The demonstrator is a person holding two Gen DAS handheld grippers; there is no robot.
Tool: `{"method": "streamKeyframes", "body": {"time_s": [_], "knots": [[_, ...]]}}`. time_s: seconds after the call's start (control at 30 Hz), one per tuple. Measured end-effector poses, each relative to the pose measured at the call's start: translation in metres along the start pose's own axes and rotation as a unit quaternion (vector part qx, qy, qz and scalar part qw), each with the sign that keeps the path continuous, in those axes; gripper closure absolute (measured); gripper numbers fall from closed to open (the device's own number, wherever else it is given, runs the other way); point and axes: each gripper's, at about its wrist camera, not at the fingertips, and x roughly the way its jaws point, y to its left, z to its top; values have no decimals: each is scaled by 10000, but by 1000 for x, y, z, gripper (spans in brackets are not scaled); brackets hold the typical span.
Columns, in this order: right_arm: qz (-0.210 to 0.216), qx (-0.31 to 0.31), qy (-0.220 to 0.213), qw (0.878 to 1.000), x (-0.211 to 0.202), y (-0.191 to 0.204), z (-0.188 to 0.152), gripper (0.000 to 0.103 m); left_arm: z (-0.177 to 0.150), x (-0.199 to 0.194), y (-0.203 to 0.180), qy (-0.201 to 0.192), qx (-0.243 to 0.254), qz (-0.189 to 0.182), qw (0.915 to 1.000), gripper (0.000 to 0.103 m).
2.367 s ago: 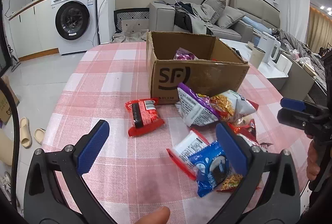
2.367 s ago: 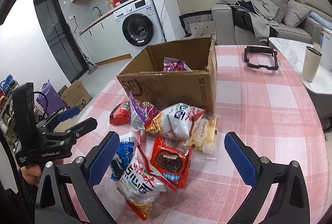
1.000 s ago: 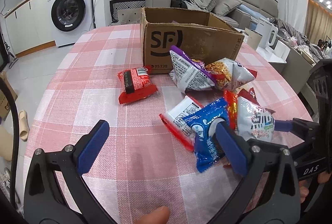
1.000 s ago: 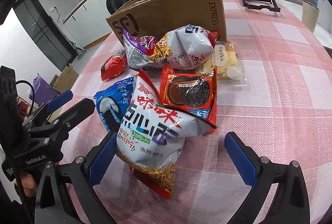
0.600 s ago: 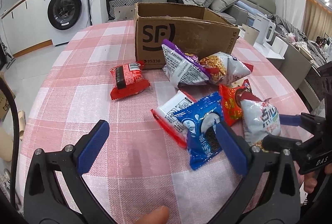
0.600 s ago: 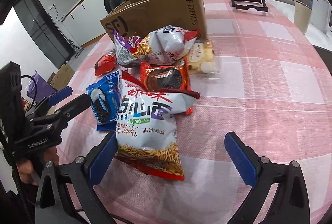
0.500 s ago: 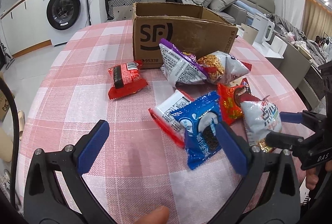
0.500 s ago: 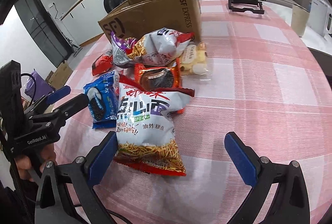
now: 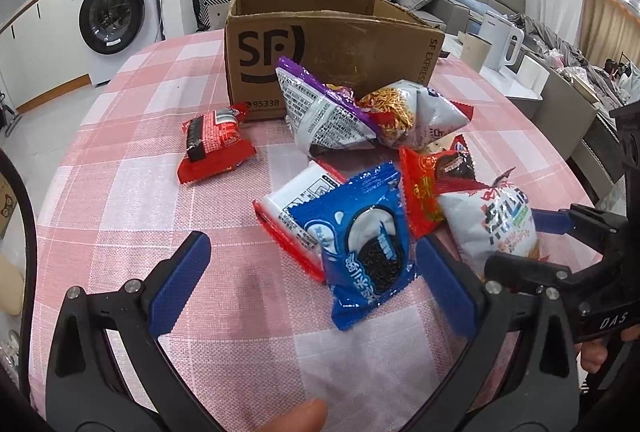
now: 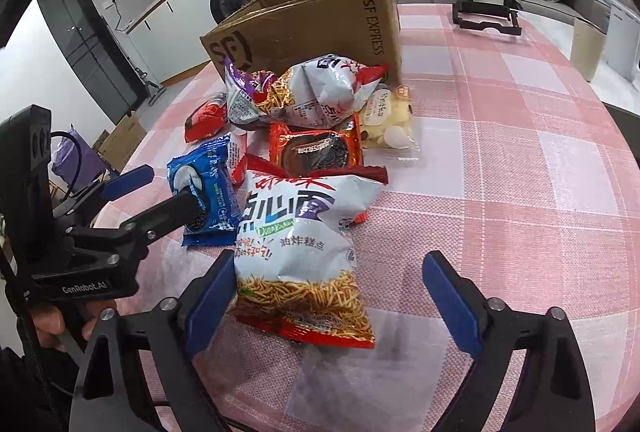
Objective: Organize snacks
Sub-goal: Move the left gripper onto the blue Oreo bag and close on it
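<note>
We take the cardboard box [image 9: 332, 47] as our landmark: it stands open-topped on the pink checked tablecloth [image 9: 132, 167], and the snacks lie in a loose heap on the cloth in front of its printed side.

Nearest the box, a purple-edged packet [image 9: 324, 111] and a white fried-noodle packet [image 9: 416, 111] lean together against its front wall. A red packet [image 9: 214, 143] lies apart to their left, close to the box's corner. Farther from the box, a blue cookie packet [image 9: 366, 240] overlaps a white-and-red one [image 9: 296, 203].

Our right gripper [image 10: 330, 304] has just been narrowing, yet its blue pads are still spread; the big white noodle bag [image 10: 304, 244] lies between them, its left edge at the left pad, the right pad clear of it.

Our left gripper [image 9: 316, 284] is spread wide and holds nothing; the blue cookie packet's lower end lies between its fingers, just beside the right pad.
</note>
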Motion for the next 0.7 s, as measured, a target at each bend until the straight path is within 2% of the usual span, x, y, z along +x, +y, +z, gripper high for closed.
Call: {"method": "streamKeyframes", "body": {"time_s": [0.2, 0.47, 0.63, 0.7], "knots": [[148, 41, 6, 9999, 4, -1, 0, 20, 4, 9, -5, 74, -29, 95, 9999, 1], [177, -22, 1, 9998, 4, 1, 0, 23, 4, 16, -19, 137, 211, 193, 9995, 1], [111, -114, -26, 9999, 3, 5, 0, 24, 3, 20, -24, 219, 314, 142, 9992, 15], [120, -122, -29, 9998, 2, 4, 0, 25, 3, 22, -25, 271, 346, 67, 9990, 27]]}}
